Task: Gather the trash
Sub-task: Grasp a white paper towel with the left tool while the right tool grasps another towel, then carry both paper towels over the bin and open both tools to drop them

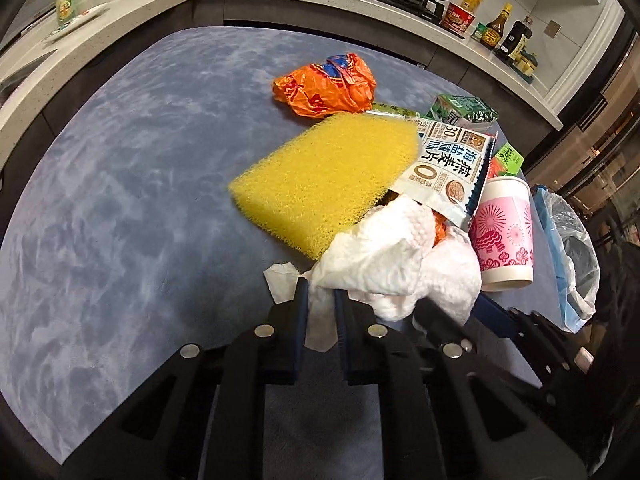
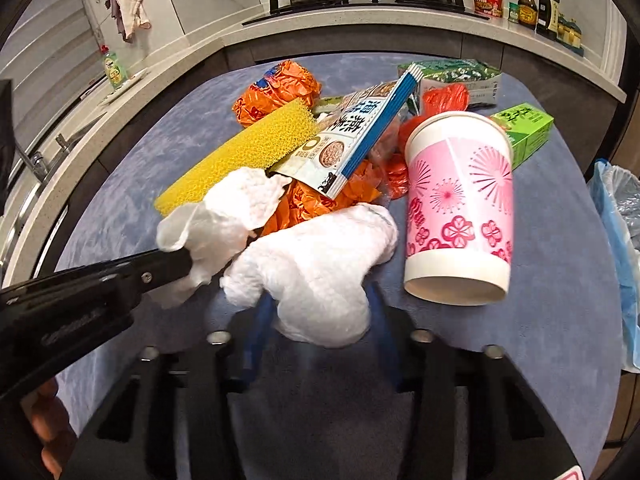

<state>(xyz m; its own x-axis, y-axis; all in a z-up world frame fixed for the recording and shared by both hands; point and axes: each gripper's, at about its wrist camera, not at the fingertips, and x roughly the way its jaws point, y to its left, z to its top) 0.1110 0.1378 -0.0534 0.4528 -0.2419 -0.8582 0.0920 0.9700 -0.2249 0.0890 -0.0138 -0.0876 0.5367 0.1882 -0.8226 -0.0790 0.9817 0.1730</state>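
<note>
- The left gripper point(image 1: 320, 300) is pinched nearly closed on a crumpled white paper towel point(image 1: 372, 256) lying at the near edge of the pile on the blue table point(image 1: 120, 200)
- The right gripper point(image 2: 320, 320) is partly closed around a second white paper wad point(image 2: 320, 264) beside the pink-patterned paper cup point(image 2: 460, 216)
- Both wads look light, soft, tearable; best gripped by bunched folds
- Whether the right pads press yet is hidden behind the wad

From my left claw point(image 1: 320, 292), a crumpled paper towel point(image 1: 384, 248) lies nearest on the surface point(image 1: 120, 200). Behind it a sponge point(image 1: 320, 172); right of that a food pouch point(image 1: 452, 172) leans over it. A cup point(image 1: 506, 232) lies tipped at right, a bin bag point(image 1: 576, 248) beyond the edge.
</note>
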